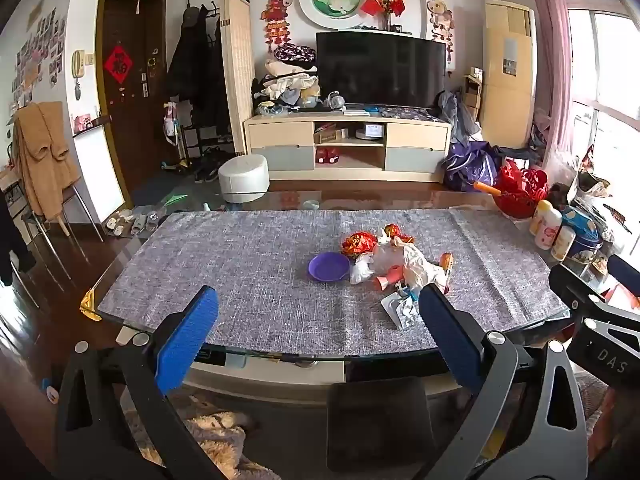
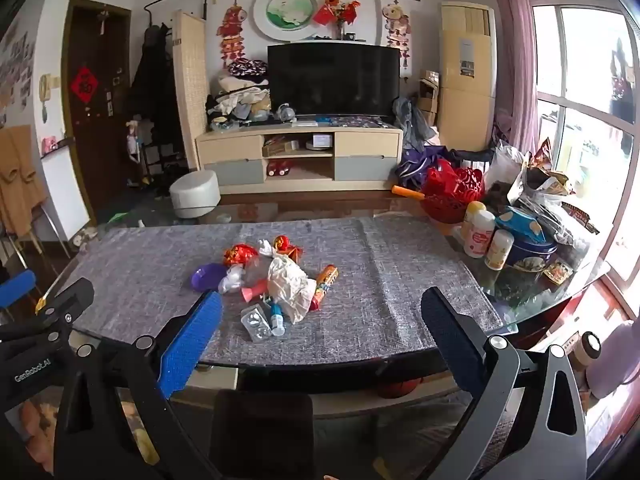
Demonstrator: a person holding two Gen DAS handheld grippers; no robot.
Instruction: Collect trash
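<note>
Both grippers, left (image 1: 318, 300) and right (image 2: 320, 304), hover at bench (image 2: 400, 264) edge, jaws spread, empty. Trash pile (image 2: 276, 280) mid-bench beside purple dish (image 2: 208, 275). Crumpled wrapper (image 2: 290, 280) likely light, soft; you pinch a raised fold.

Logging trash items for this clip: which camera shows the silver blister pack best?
The right wrist view: the blister pack lies in full sight at the pile's near edge, pockets visible. In the left wrist view the blister pack is partly hidden behind the left gripper, whose jaws stand open.
</note>
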